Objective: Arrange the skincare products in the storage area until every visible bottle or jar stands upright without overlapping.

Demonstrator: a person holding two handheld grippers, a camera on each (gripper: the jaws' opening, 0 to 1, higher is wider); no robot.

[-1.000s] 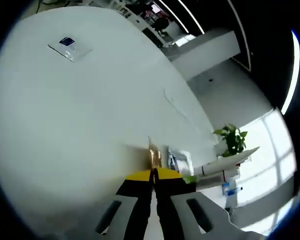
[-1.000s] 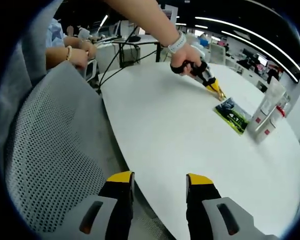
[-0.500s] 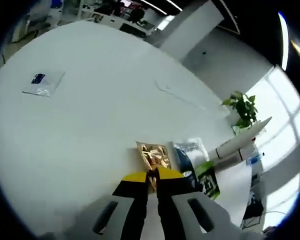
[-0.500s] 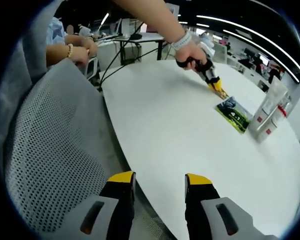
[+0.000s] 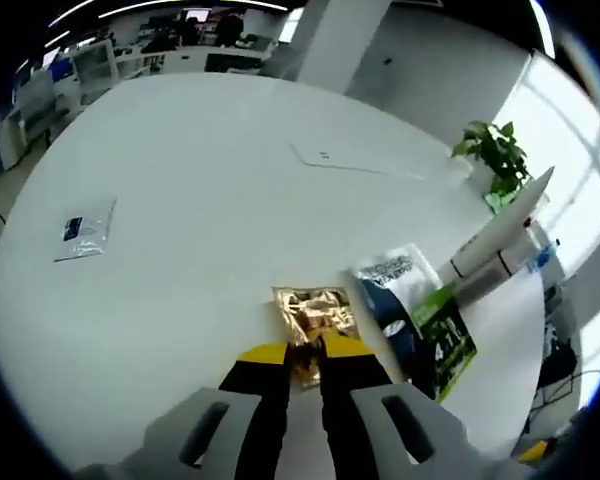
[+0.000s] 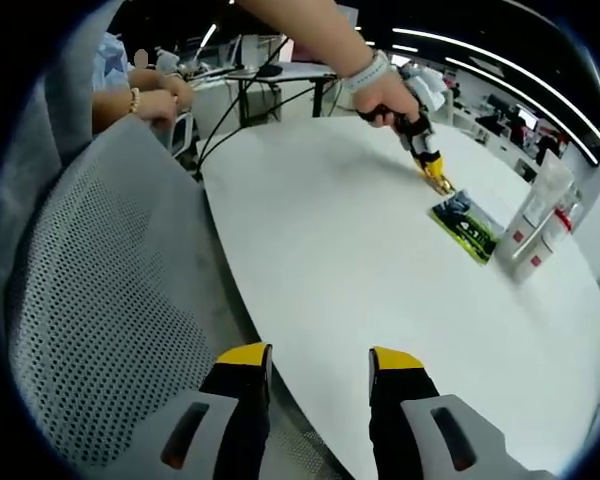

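Gripping the gold foil sachet by its near edge, my left tongs were closed on it, the jaws pressed together with the foil pinched between them, and the sachet lay flat on the white desk. Just beside the gold sachet, on its window side, a blue, white and green sachet lay flat too, its edge touching or slightly overlapping the gold one; I could not tell which. Beyond that, farther from the gold sachet, white tubes stood near the desk's edge, close to a potted plant. Well apart from the gold sachet, on the opposite side, a small clear packet with a blue label lay alone.

My right tongs hung open and empty over the desk's near edge beside a grey mesh chair, far from the gold sachet.

I judged the task barely begun: the tubes seemed upright already, but the sachets were scattered and crowding each other, and the far packet was yet to be brought in.
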